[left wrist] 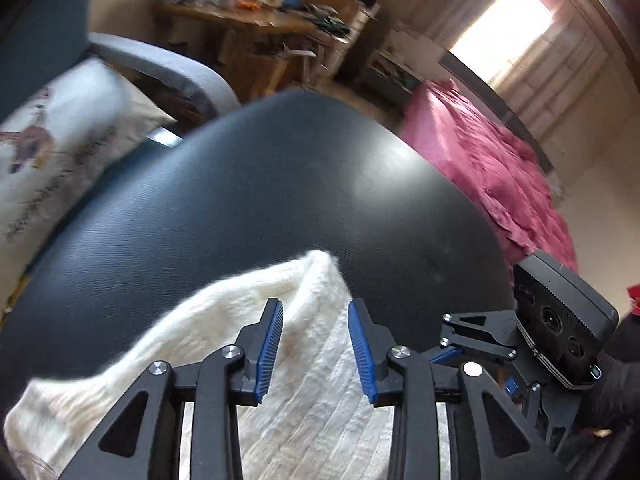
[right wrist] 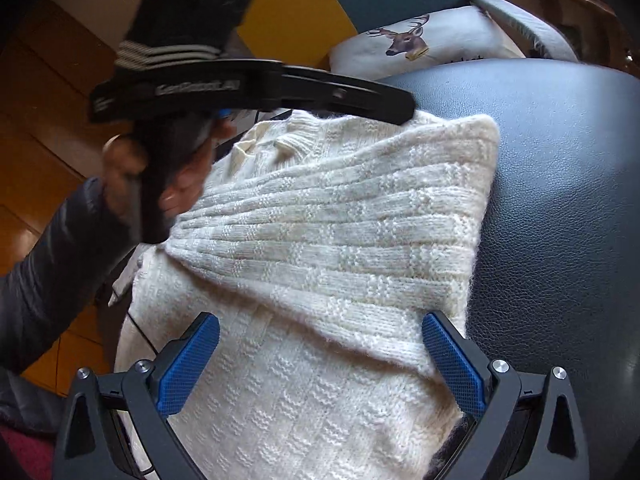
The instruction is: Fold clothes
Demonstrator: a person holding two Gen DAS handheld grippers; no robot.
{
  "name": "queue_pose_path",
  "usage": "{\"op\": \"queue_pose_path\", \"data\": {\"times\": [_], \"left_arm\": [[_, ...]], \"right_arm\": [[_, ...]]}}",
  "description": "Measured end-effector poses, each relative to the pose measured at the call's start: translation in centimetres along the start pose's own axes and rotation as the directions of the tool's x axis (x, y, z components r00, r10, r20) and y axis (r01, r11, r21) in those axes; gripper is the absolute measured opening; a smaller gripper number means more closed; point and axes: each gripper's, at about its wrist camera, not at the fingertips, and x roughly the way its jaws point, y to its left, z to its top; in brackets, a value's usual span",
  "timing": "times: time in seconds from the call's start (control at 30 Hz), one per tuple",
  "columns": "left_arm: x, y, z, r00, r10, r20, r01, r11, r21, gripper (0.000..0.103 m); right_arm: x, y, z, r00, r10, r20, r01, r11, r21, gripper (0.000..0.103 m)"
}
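A cream knitted sweater (right wrist: 320,240) lies partly folded on a black leather seat (right wrist: 560,200); one layer is folded diagonally over the lower part. In the left wrist view the sweater (left wrist: 312,360) sits under my left gripper (left wrist: 315,312), which is open and empty just above the fabric. My right gripper (right wrist: 320,336) is open wide, its blue pads (right wrist: 452,364) either side of the sweater's near part, holding nothing. The left gripper's body (right wrist: 256,88) shows in the right wrist view over the sweater's collar end. The right gripper's body (left wrist: 560,328) shows at the right of the left wrist view.
A white deer-print cushion (right wrist: 420,44) lies beyond the seat, also seen in the left wrist view (left wrist: 60,140). A grey armrest (left wrist: 160,68) is behind it. A pink blanket (left wrist: 480,160) lies on a bed to the right. A cluttered wooden table (left wrist: 260,20) stands at the back.
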Motion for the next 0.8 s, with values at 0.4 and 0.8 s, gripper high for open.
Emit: {"op": "queue_pose_path", "data": {"times": [0.4, 0.8], "left_arm": [[0.8, 1.6, 0.3, 0.99, -0.136, 0.028, 0.137, 0.99, -0.035, 0.009], [0.2, 1.7, -2.4, 0.975, 0.18, 0.131, -0.163, 0.978, -0.127, 0.016]], "right_arm": [[-0.3, 0.2, -1.2, 0.999, -0.003, 0.048, 0.005, 0.999, -0.036, 0.103], [0.7, 1.0, -1.6, 0.995, -0.068, 0.069, 0.071, 0.997, -0.039, 0.103]]}}
